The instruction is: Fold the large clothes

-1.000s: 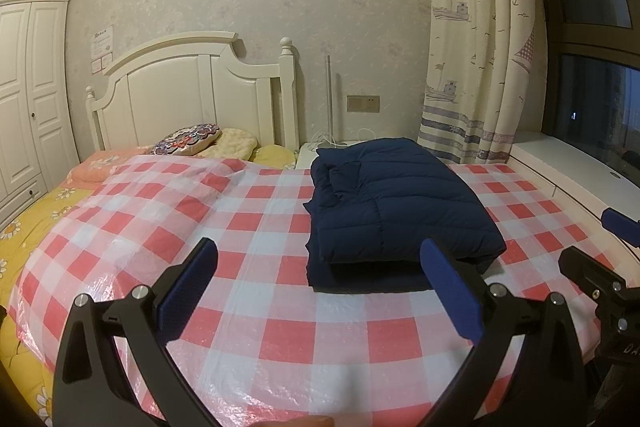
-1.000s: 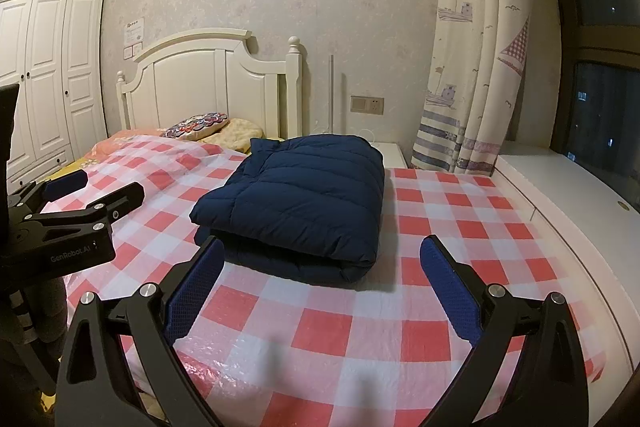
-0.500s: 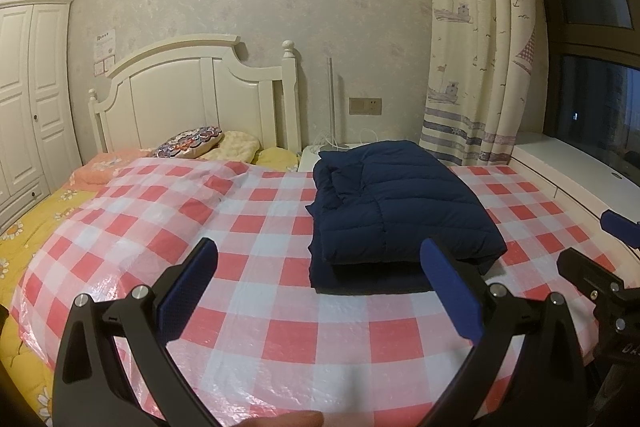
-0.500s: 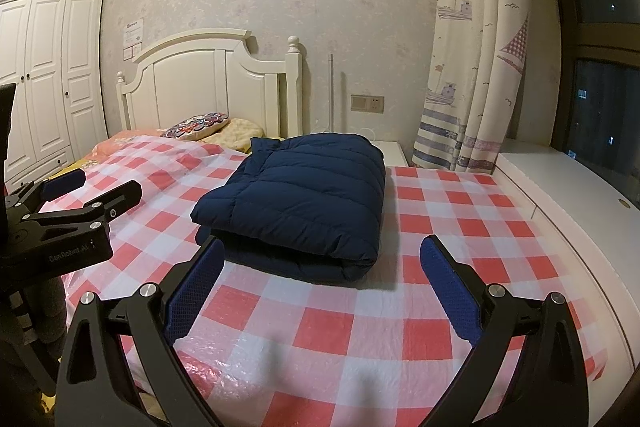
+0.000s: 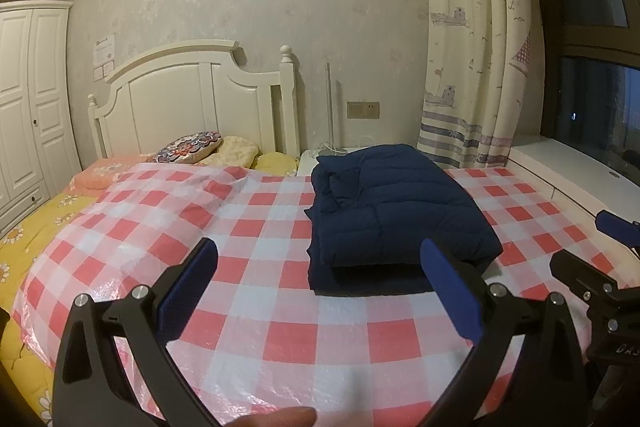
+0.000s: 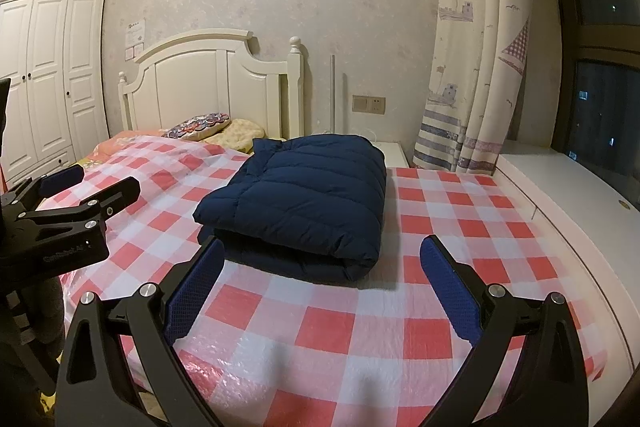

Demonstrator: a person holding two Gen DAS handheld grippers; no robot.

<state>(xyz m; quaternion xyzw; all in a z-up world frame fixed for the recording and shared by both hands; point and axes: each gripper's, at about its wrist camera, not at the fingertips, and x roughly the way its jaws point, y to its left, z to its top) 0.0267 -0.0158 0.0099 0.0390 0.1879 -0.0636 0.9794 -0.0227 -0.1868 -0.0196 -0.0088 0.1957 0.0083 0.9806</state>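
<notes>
A navy puffer jacket lies folded into a thick rectangle on the red-and-white checked sheet that covers the bed. It also shows in the right wrist view. My left gripper is open and empty, held back from the jacket above the near part of the sheet. My right gripper is open and empty, just short of the jacket's near folded edge. Each gripper shows at the edge of the other's view: the right one and the left one.
A white headboard and pillows are at the far end. A white wardrobe stands on the left. A curtain, a white window ledge and a small nightstand are on the right.
Both grippers stay open and empty. The left view has tilted slightly upward, so the bed and jacket sit a little lower in it. The jacket has not moved.
</notes>
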